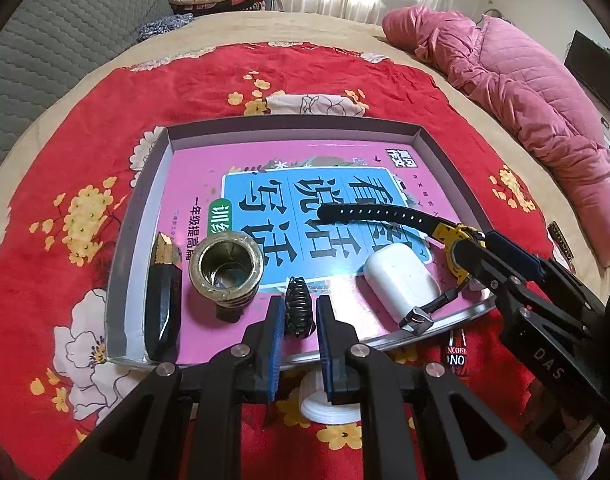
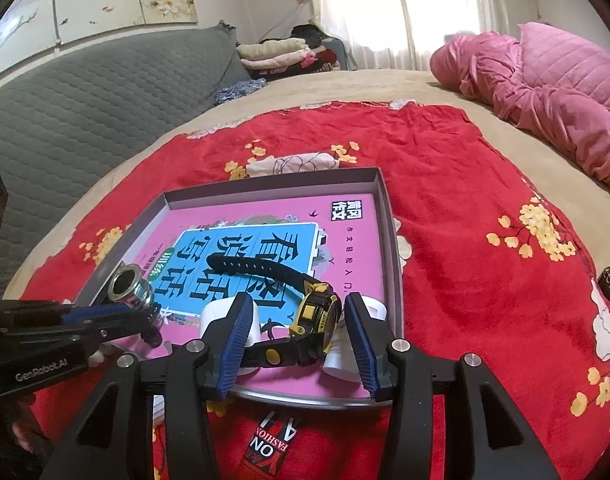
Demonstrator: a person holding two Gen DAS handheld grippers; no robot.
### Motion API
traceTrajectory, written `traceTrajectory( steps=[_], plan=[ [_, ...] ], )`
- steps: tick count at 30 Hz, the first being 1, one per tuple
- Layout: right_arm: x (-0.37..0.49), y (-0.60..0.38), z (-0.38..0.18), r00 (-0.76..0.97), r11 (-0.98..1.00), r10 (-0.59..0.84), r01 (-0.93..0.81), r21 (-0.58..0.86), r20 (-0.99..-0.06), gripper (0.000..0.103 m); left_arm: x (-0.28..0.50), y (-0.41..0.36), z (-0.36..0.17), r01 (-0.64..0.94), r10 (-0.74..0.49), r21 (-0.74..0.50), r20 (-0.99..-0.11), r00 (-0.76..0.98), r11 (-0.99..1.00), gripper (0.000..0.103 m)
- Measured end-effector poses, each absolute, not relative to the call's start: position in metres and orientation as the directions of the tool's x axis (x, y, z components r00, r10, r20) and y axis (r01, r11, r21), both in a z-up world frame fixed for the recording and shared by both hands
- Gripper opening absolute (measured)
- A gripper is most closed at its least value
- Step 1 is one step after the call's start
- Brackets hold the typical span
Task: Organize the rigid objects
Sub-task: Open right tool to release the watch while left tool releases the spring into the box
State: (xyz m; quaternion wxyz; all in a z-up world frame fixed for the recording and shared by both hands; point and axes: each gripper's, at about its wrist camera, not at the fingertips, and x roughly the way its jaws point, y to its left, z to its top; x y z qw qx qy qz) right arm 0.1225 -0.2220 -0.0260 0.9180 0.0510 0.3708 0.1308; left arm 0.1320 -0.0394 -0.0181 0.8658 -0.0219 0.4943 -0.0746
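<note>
A shallow grey tray (image 1: 153, 216) lies on a red flowered blanket (image 1: 385, 92) spread over a bed; a pink book (image 1: 345, 160) with a blue title panel lines its floor. On the book, seen from the left wrist: a dark bar with a gold tip (image 1: 163, 280) along the left wall; just beside it a threaded brass ring (image 1: 226, 270), standing with its mouth up; a black hair clip (image 1: 299, 308) near the front edge; a white case (image 1: 401, 280) to its right; a black and yellow watch (image 1: 389, 216), strap stretched leftward across the blue panel.

The left gripper (image 1: 299, 316) is narrowed around the clip, which stands between its blue pads (image 1: 276, 320) (whether they press on it cannot be told).

The right gripper (image 2: 299, 340) stands about half open over the tray's near right corner; the watch (image 2: 317, 312) lies on its side between the fingers, its case clear of both pads (image 2: 237, 336). A white cap (image 2: 341, 360) lies under the watch, beside the right finger.
</note>
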Motion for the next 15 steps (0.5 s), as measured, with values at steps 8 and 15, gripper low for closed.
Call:
traceTrajectory(
  steps=[8, 15],
  plan=[
    [0.1212, -0.2206, -0.0246, 0.703, 0.964, 0.267, -0.202, 0.175, -0.659, 0.051, 0.1288, -0.0383, -0.0152, 0.108, -0.138, -0.096, -0.853, 0.503, 0.989, 0.016],
    [0.1207, -0.2157, -0.0231, 0.71, 0.961, 0.273, -0.224, 0.16, -0.649, 0.064, 0.1279, -0.0375, -0.0142, 0.116, -0.135, -0.088, -0.852, 0.506, 0.989, 0.016]
  ],
)
